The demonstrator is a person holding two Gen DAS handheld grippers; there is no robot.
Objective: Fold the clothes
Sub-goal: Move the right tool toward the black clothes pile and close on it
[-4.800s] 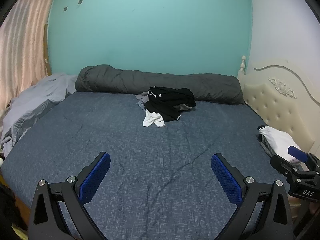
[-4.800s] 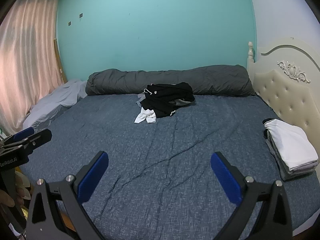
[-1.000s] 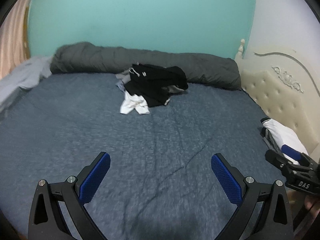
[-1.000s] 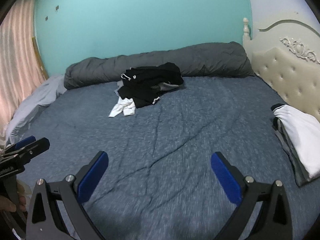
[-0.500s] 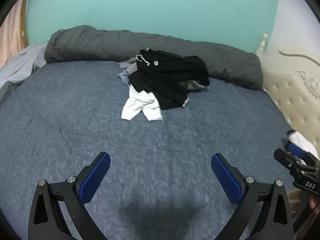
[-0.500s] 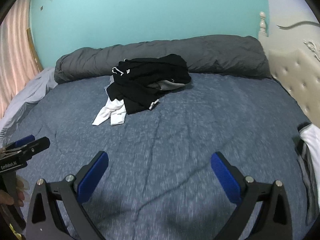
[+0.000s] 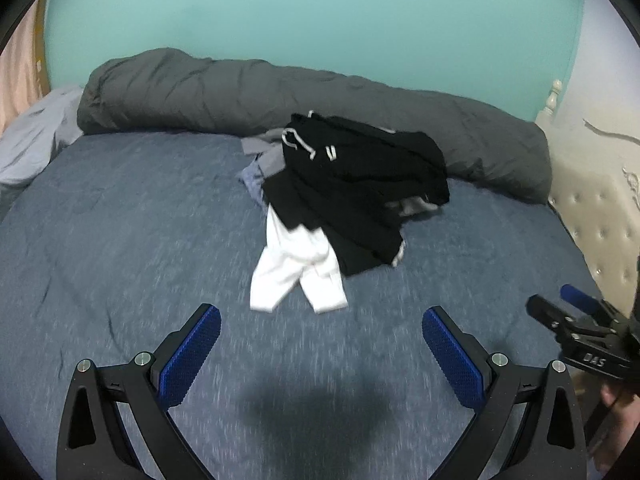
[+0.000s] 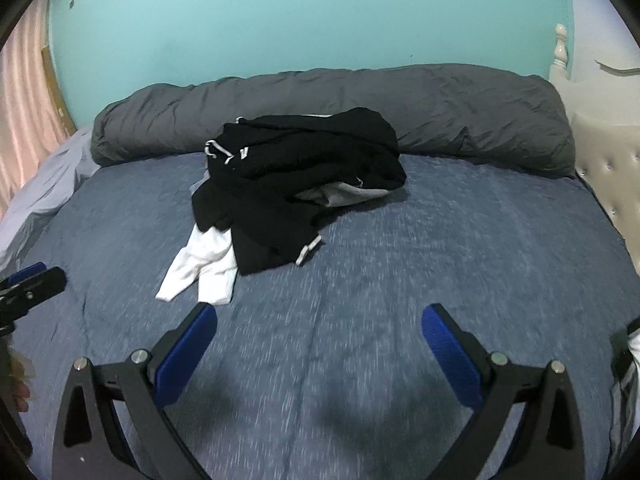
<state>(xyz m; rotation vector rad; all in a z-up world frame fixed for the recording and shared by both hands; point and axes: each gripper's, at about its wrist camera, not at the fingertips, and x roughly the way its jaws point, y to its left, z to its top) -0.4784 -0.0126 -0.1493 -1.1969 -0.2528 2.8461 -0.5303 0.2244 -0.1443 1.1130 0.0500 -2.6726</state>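
At the far left, a pale sheet (image 7: 32, 148) is bunched at the bed's edge, clear of the work. The left gripper (image 7: 320, 340) is held low over the blue bedspread (image 7: 120, 232) with its blue-padded jaws spread wide and nothing between them. Straight ahead of it, and just beyond its fingertips, the white garment (image 7: 296, 272) is seen, its two loose ends splayed toward the tool and its upper part tucked under the black clothes (image 7: 360, 192). The pile of unfolded clothes (image 8: 296, 184) is stacked roughly in the middle of the bed, against the rolled grey duvet (image 8: 440, 116) along the far side. Its long axis is judged to run from the far end by the duvet down toward the near left, ending at the white garment.

From the right wrist view the same pile is placed ahead and to the left of centre, with open bedspread directly in front. The right gripper (image 8: 318, 340) is likewise held wide open and empty. The left gripper is therefore judged the nearer to the white garment, while a reach leftward and forward would be needed from the right one. At the far right a padded cream headboard (image 7: 596, 232) is seen.
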